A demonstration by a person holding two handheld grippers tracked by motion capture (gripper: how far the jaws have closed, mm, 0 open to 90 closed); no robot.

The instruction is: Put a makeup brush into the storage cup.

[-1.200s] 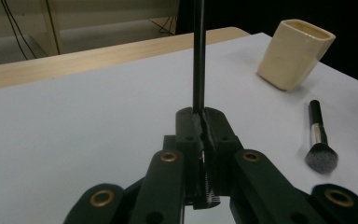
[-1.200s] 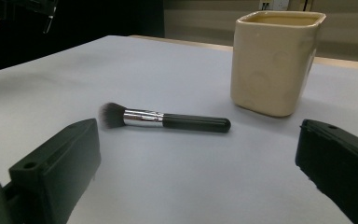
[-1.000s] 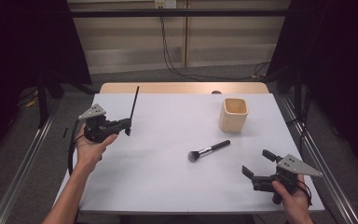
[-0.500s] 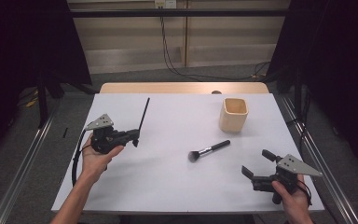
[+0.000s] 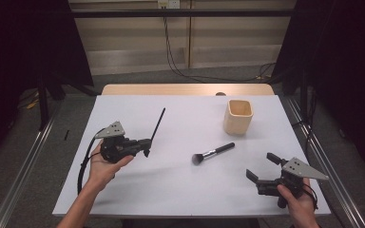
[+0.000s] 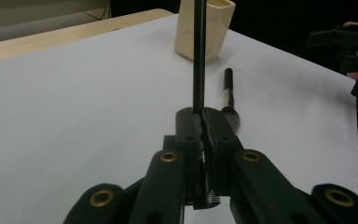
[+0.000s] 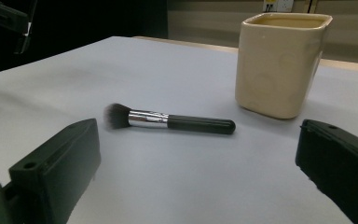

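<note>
Left gripper (image 5: pixel 146 147) is pinching a thin black stick (image 5: pixel 157 124), left of the cup (image 5: pixel 238 115). Right gripper (image 5: pixel 261 167) sits spread wide, nearer than the cup

Ahead of the right gripper (image 5: pixel 262 167), bare table (image 5: pixel 180 190) lies open as far as the makeup brush (image 7: pixel 168 120); the cream cup (image 7: pixel 279 63) blocks beyond-right. The thin black stick (image 6: pixel 198 56) juts from the left gripper (image 5: pixel 146 146), crossing open tabletop.
</note>
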